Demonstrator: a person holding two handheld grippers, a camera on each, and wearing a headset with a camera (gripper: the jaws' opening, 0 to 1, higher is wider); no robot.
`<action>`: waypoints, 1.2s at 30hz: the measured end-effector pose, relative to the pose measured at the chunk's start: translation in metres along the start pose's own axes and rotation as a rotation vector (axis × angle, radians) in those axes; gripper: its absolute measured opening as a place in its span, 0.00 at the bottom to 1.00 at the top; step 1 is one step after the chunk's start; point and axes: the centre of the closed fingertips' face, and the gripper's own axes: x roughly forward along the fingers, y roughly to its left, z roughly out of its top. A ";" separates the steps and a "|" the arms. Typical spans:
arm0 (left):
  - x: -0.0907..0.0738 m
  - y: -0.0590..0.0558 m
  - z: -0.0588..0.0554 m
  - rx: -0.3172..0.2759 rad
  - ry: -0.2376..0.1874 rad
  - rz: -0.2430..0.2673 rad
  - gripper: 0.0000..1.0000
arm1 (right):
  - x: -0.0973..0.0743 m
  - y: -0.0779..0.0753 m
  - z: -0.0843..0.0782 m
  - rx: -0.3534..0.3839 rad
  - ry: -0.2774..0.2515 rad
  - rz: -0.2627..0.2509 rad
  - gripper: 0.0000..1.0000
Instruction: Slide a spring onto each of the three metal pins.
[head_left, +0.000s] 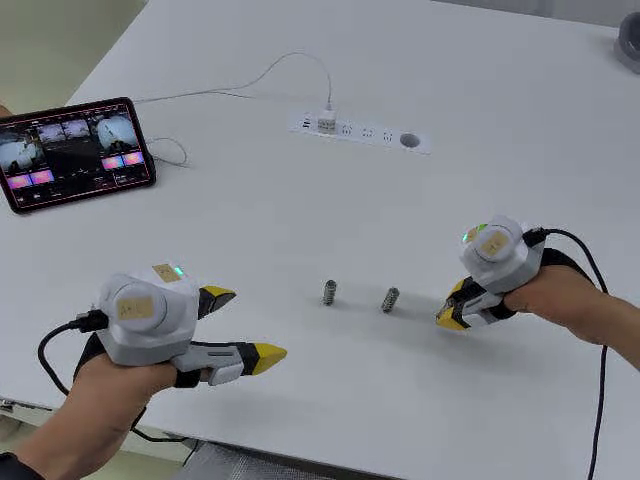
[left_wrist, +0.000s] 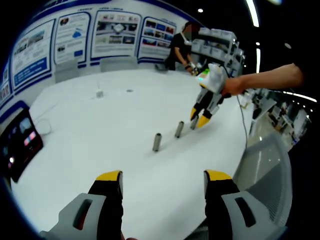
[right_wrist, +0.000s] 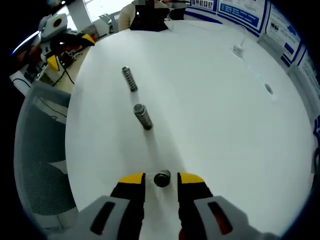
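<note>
The third pin (right_wrist: 161, 178), flanked by the narrowly parted right gripper (right_wrist: 162, 176), could be toppled if clipped; the left gripper (left_wrist: 162, 176) is spread.

Table (head_left: 450, 90): plain white, no pattern. Left gripper (head_left: 243, 324), lower left: pale grey shell, tan square patch, green light, black jaws tipped yellow. Right gripper (head_left: 450, 305), right of frame: same scheme. Spring (head_left: 329, 292) and second spring (head_left: 390, 299), centre: silver-grey, ribbed with coils. Pin (right_wrist: 162, 178), lower centre of right gripper view: dark grey, paler rim. Tablet (head_left: 75, 152), upper left: black frame, dark screen with pink and magenta blocks. Power strip (head_left: 360, 132) and its cable (head_left: 330, 92): white.
</note>
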 end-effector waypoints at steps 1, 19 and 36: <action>0.000 0.000 0.000 0.000 0.000 -0.002 0.67 | -0.001 0.001 0.000 0.005 -0.006 0.004 0.27; 0.004 0.002 0.013 -0.024 -0.022 -0.009 0.71 | -0.024 0.004 -0.014 0.225 -0.173 -0.055 0.49; 0.007 0.008 0.024 -0.058 -0.052 -0.002 0.77 | -0.047 0.018 -0.016 0.395 -0.372 -0.098 0.70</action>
